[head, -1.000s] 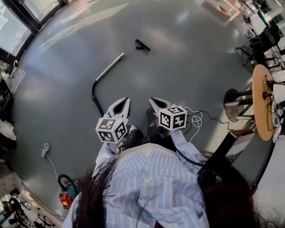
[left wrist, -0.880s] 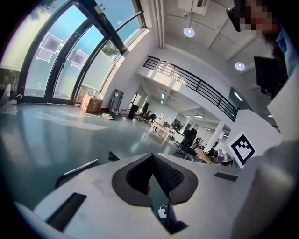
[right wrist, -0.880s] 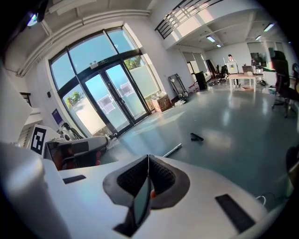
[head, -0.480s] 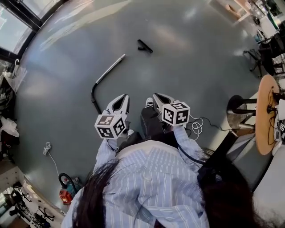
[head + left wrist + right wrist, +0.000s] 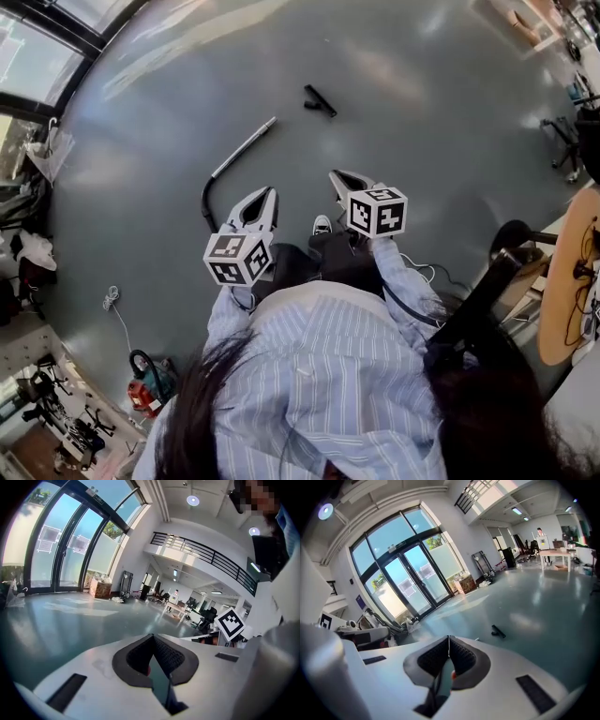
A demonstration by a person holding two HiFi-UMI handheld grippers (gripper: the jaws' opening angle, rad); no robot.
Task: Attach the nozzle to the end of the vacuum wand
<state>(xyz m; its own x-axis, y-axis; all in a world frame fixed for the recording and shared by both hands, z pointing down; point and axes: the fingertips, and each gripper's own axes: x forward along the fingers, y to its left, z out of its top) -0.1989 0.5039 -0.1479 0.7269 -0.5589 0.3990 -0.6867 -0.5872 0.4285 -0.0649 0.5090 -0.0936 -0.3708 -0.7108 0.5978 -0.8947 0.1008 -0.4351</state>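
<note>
A silver vacuum wand (image 5: 242, 149) with a black curved hose end (image 5: 207, 202) lies on the grey floor ahead of me. Beyond it to the right lies a small black nozzle (image 5: 320, 100), also in the right gripper view (image 5: 498, 631). My left gripper (image 5: 269, 192) is shut and empty, held above the floor short of the wand's hose end. My right gripper (image 5: 335, 175) is shut and empty too, beside the left one. In the left gripper view the left gripper (image 5: 152, 637) points over bare floor. The right gripper (image 5: 449, 638) points toward the nozzle.
A red vacuum body (image 5: 145, 392) and a white cable (image 5: 112, 302) lie at the left behind me. A round wooden table (image 5: 561, 281) and stool (image 5: 517, 236) stand at the right. A white cord (image 5: 424, 272) lies by my feet. Glass doors (image 5: 410, 585) are ahead left.
I have walked forward across the floor with both grippers held out shut. The wand and nozzle are closer to the grippers, and the table has slid toward the right edge.
</note>
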